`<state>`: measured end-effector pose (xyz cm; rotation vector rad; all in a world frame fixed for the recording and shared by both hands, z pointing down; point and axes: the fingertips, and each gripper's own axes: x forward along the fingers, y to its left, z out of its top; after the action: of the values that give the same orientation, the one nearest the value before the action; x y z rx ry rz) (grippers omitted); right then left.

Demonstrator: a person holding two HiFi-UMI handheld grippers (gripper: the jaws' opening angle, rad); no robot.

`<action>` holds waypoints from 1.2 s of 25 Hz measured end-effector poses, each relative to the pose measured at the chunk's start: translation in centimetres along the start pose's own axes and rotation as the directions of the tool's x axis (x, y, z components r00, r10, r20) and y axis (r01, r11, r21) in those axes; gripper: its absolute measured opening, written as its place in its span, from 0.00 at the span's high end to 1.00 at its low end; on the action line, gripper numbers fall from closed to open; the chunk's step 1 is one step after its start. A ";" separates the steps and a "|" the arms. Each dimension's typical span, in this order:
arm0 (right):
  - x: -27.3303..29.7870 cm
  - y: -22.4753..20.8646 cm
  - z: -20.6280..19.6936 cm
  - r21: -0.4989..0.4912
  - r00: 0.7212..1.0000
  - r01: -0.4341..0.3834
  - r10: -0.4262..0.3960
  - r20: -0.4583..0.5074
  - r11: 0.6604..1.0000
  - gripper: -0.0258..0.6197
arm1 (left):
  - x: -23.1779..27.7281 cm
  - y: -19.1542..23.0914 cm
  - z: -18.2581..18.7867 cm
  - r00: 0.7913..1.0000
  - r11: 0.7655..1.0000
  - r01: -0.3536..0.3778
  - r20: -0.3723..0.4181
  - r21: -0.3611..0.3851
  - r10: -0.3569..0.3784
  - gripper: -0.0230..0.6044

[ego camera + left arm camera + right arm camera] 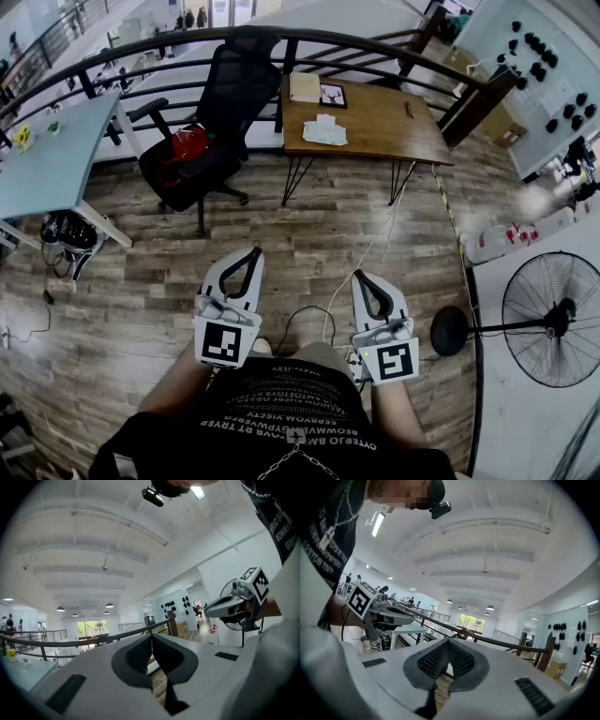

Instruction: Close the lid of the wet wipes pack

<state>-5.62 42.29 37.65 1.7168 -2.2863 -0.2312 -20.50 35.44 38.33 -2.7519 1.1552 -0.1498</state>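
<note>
Left tool [254,252], right tool [362,276], two, both closed.

The left gripper [254,253] and the right gripper [362,276] point forward side by side above the wooden floor [131,281], well apart from the table [375,127] and the black chair [239,80].

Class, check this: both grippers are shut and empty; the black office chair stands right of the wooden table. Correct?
No. The head view shows the black office chair left of the wooden table. The left gripper and right gripper are indeed shut and empty.
</note>
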 end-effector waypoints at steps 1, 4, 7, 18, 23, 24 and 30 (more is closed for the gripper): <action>0.0 0.1 0.1 0.002 1.000 0.002 -0.002 0.001 1.000 0.94 | 0.0 0.1 0.0 1.000 1.000 0.002 0.002 -0.002 -0.002 0.92; -0.1 0.5 0.3 0.012 1.000 0.005 -0.005 0.002 1.000 0.94 | -0.1 0.2 -0.3 1.000 1.000 0.007 0.003 -0.008 -0.007 0.92; -0.3 0.6 0.3 0.050 1.000 -0.002 0.002 0.018 0.999 0.94 | 0.0 -0.1 -0.5 1.000 1.000 0.014 0.011 -0.002 -0.014 0.92; -0.1 -0.7 -2.8 0.162 0.997 -0.079 0.076 0.023 0.984 0.74 | 1.7 -0.8 -0.5 1.000 0.998 0.021 0.017 -0.052 -0.020 0.92; 1.5 -2.4 -3.0 0.158 0.996 -0.085 0.081 0.028 0.984 0.73 | 3.5 -0.7 -0.8 1.000 0.999 0.015 -0.008 -0.047 -0.016 0.92; 2.0 -2.7 -3.2 0.159 0.996 -0.087 0.084 0.024 0.984 0.73 | 3.9 -0.6 -0.9 1.000 0.998 0.012 -0.016 -0.057 -0.013 0.92; 5.2 -5.1 -4.4 0.170 0.994 -0.110 0.112 -0.003 0.979 0.73 | 7.0 0.7 -2.0 0.998 0.998 -0.010 -0.063 -0.064 0.006 0.92</action>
<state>-0.91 36.02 41.01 1.6549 -2.4451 -0.0033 -16.36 29.74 40.39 -2.8167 1.2071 -0.2038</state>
